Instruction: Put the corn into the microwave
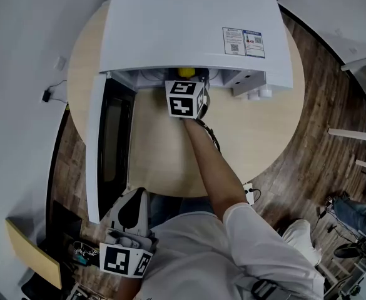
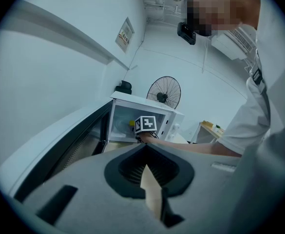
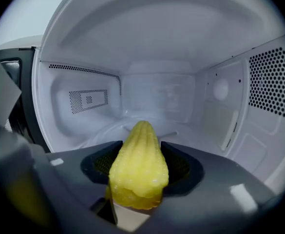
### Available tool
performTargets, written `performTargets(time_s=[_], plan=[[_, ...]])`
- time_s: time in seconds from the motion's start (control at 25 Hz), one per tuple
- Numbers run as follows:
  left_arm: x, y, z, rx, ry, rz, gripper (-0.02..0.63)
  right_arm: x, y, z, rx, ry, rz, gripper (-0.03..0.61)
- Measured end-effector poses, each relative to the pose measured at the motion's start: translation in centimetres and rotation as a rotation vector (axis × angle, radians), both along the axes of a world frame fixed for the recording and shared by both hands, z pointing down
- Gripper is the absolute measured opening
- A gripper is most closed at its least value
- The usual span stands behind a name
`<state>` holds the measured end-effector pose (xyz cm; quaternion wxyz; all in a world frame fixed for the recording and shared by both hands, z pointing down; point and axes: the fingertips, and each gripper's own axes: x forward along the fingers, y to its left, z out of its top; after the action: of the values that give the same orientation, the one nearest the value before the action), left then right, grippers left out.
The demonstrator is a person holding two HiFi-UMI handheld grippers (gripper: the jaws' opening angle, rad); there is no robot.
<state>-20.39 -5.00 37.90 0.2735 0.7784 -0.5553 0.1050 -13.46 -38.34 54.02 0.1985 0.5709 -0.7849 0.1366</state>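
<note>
A white microwave (image 1: 189, 30) stands on a round wooden table (image 1: 264, 136), its door (image 1: 111, 142) swung open to the left. My right gripper (image 1: 192, 80) reaches into the doorway, its marker cube (image 1: 184, 99) just outside. It is shut on a yellow corn cob (image 3: 139, 167), which points into the white cavity (image 3: 157, 96) above the turntable (image 3: 108, 128). In the head view only a bit of the corn (image 1: 186, 73) shows under the microwave's top edge. My left gripper (image 1: 140, 192) hangs low by the table's near edge, shut with nothing in it (image 2: 145, 147).
The open door juts toward the table's near left edge. A person's arm (image 1: 214, 161) stretches across the table to the microwave. A power adapter (image 1: 47, 95) lies left of the table. A fan (image 2: 163, 92) stands behind the microwave (image 2: 142, 118).
</note>
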Motion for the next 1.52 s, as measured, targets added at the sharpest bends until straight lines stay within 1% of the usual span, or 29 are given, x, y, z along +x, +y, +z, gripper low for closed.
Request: performTargets(time_s=[0.2,0.36,0.8,0.92,1.04,1.08,1.36,1.52], plan=[[0.1,0.0,0.0,-0.004,-0.002,0.003,-0.003,-0.2,-0.2,0.6,-0.056,0.047,-0.013,0.262],[0.3,-0.3,0.1,-0.003,-0.002,0.007,-0.003,-0.1,-0.6,0.9,-0.101,0.063,-0.026,0.262],[0.9,-0.4,-0.1,0.001,-0.007,0.017,-0.003,0.3,-1.3,1.2,-0.101,0.140,-0.027,0.270],[1.0,-0.4,-0.1,0.002,-0.008,0.017,-0.003,0.3,-1.3,1.2,-0.093,0.133,-0.031,0.285],[1.1,-0.3,-0.2,0.001,-0.009,0.016,-0.003,-0.1,-1.1,1.1,-0.087,0.109,-0.060,0.362],[1.1,-0.3,-0.3,0.003,-0.008,0.016,-0.003,-0.1,-1.1,1.0,-0.081,0.098,-0.069,0.375],[1.8,-0.5,-0.2,0.011,0.000,0.026,-0.003,-0.3,-0.5,-0.4,-0.006,0.042,-0.101,0.382],[2.3,-0.8,-0.1,0.017,0.002,0.038,-0.003,-0.3,-0.2,-1.1,0.016,0.028,-0.101,0.380]])
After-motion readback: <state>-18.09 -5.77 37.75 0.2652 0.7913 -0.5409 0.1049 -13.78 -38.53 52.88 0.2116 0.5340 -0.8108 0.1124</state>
